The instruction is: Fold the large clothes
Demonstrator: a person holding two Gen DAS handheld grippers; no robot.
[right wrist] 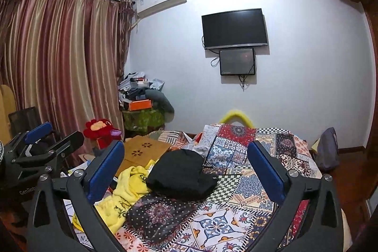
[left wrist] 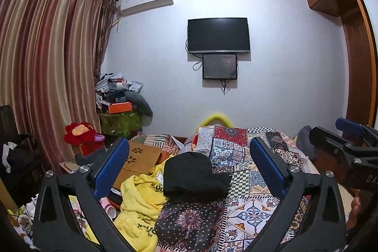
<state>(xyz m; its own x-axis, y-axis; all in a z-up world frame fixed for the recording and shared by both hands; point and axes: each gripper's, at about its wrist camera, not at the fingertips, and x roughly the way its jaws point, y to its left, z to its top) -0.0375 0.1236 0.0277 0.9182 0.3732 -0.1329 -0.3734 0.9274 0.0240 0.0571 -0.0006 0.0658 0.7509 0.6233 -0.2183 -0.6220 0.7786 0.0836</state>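
A black garment [left wrist: 193, 175] lies bunched on a bed with a patchwork cover [left wrist: 250, 211]; it also shows in the right wrist view [right wrist: 179, 175]. A yellow garment with black lettering [left wrist: 139, 207] lies crumpled at its left, also in the right wrist view [right wrist: 127, 190]. My left gripper [left wrist: 189, 169] is open and empty, held above the bed short of the black garment. My right gripper [right wrist: 186, 169] is open and empty, likewise above the bed. The right gripper shows at the right edge of the left wrist view [left wrist: 349, 145], the left gripper at the left edge of the right wrist view [right wrist: 42, 148].
A brown board with flower cut-outs [left wrist: 141, 155] lies on the bed's left side. A red plush flower [left wrist: 80, 134] and a cluttered green-covered table [left wrist: 122, 119] stand by the curtain [left wrist: 47, 51]. A TV [left wrist: 218, 36] hangs on the far wall. A wardrobe [left wrist: 354, 39] stands at right.
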